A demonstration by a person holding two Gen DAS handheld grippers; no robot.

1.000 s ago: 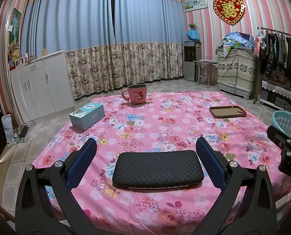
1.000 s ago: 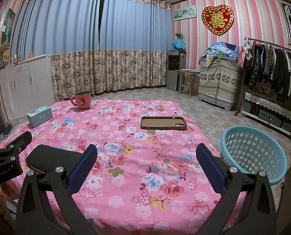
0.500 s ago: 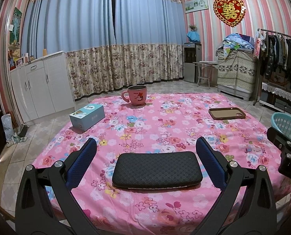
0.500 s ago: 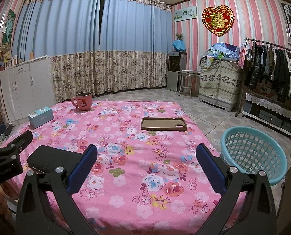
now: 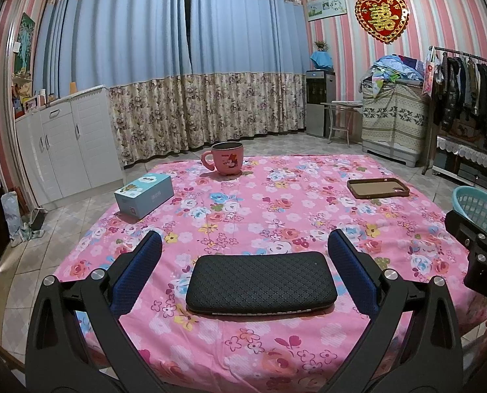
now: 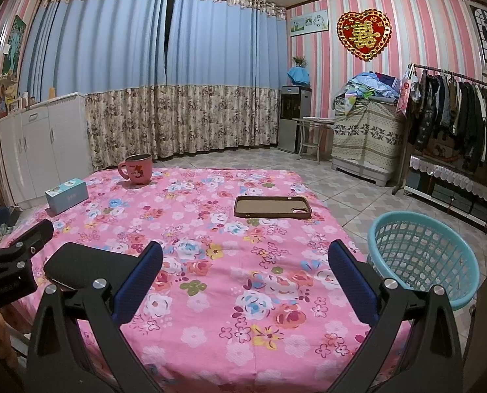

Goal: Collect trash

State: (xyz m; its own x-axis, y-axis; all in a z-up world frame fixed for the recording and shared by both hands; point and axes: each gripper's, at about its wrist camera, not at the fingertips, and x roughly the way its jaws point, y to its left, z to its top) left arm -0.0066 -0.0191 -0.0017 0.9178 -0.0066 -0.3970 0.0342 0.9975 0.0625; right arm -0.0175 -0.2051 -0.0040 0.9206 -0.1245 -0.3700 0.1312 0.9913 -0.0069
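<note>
A black textured case (image 5: 261, 281) lies near the front edge of the pink floral table (image 5: 276, 203), between the fingers of my open left gripper (image 5: 245, 255); I cannot tell if it touches them. It also shows in the right wrist view (image 6: 86, 267). A brown phone case (image 5: 378, 188) (image 6: 272, 207), a light blue box (image 5: 144, 195) (image 6: 66, 195) and a pink mug (image 5: 225, 159) (image 6: 137, 168) lie farther back. My right gripper (image 6: 245, 268) is open and empty above the table. A teal basket (image 6: 422, 257) stands on the floor to the right.
White cabinets (image 5: 63, 144) stand at the left, floral curtains (image 5: 210, 111) behind the table. A covered pile (image 6: 368, 137) and a clothes rack (image 6: 456, 114) line the right wall. The left gripper's body (image 6: 10, 268) shows at the right view's left edge.
Both views have shifted slightly; the table objects sit a little lower in the frames. Both grippers stay open and nothing was taken hold of.
</note>
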